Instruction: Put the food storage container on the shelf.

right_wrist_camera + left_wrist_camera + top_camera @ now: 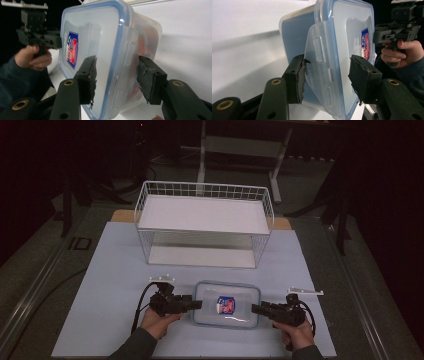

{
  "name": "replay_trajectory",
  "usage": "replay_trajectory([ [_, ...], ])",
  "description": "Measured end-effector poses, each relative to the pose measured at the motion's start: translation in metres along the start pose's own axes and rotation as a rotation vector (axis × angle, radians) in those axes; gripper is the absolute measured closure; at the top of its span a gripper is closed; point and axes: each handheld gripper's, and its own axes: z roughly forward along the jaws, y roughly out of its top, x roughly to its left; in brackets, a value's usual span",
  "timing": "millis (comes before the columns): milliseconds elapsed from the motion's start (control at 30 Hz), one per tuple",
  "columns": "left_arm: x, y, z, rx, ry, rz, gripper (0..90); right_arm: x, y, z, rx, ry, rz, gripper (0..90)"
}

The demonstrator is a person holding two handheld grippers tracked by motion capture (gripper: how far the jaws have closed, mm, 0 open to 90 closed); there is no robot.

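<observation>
Down on the near half of the desk (100, 285), which carries a pale sheet, the person's left hand (159, 322) holds the left tool (196, 305) pointed rightward at the short left end of a clear plastic container (235, 317) with a blue-rimmed lid (352, 15). In the left gripper view its two black jaws stand apart on either side of the lid's side latch (319, 50); the left jaw's pad looks to touch the latch flap, the right pad sits clear of the lid, so nothing is clamped. The container lies flat near the front edge of the desk, between the two tools, with a red and blue label (225, 305) on top of its lid. Behind it, toward the far side, stands a white wire basket (205, 190) with a white panel inside. On the right, the right hand (298, 332) aims the right tool (253, 308) leftward at the container's other short end. In the right gripper view its jaws are likewise spread, one over the lid and one beside the wall, both near the plastic without closing on it. Something orange shows dimly through the container's wall (147, 45).
</observation>
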Motion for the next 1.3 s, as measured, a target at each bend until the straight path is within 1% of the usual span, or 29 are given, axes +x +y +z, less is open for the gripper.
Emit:
replay_trajectory([
  [33,-0.001,-0.001,-0.001,-0.003,0.001,0.001,48.4,0.000,-0.001,-0.001,0.001,0.003,0.012,51.7],
  [133,-0.004,-0.003,-0.002,-0.002,0.010,0.019,48.8,0.003,-0.002,-0.002,0.009,0.002,0.026,51.9],
  [267,-0.006,-0.004,-0.003,-0.005,0.016,0.018,48.9,0.004,-0.002,-0.002,0.011,-0.002,0.050,51.6],
  [333,-0.008,-0.005,-0.003,-0.008,0.020,0.021,48.9,0.005,-0.002,-0.002,0.012,-0.005,0.051,51.4],
  [500,-0.010,-0.006,-0.004,-0.007,0.033,0.024,48.9,0.007,-0.003,-0.002,0.016,-0.014,0.036,51.0],
  [533,-0.012,-0.007,-0.004,-0.003,0.042,0.024,48.9,0.007,-0.003,-0.002,0.015,-0.014,0.030,51.1],
  [567,-0.012,-0.007,-0.004,-0.003,0.044,0.024,48.8,0.009,-0.003,-0.002,0.013,-0.020,0.012,51.2],
  [667,-0.013,-0.007,-0.006,-0.002,0.049,0.020,48.8,0.011,-0.003,-0.002,0.010,-0.025,-0.005,51.3],
  [833,-0.013,-0.008,-0.008,-0.008,0.062,0.023,48.7,0.015,-0.003,0.000,0.005,-0.031,-0.006,51.4],
  [967,-0.013,-0.007,-0.010,-0.014,0.061,0.024,48.7,0.016,-0.002,0.001,0.000,-0.033,-0.012,51.5],
  [1233,-0.015,-0.002,-0.020,-0.036,0.067,0.049,48.8,0.023,0.003,0.003,-0.020,-0.025,-0.038,51.5],
  [1300,-0.015,-0.002,-0.022,-0.039,0.068,0.049,48.8,0.024,0.004,0.003,-0.023,-0.023,-0.042,51.5],
])
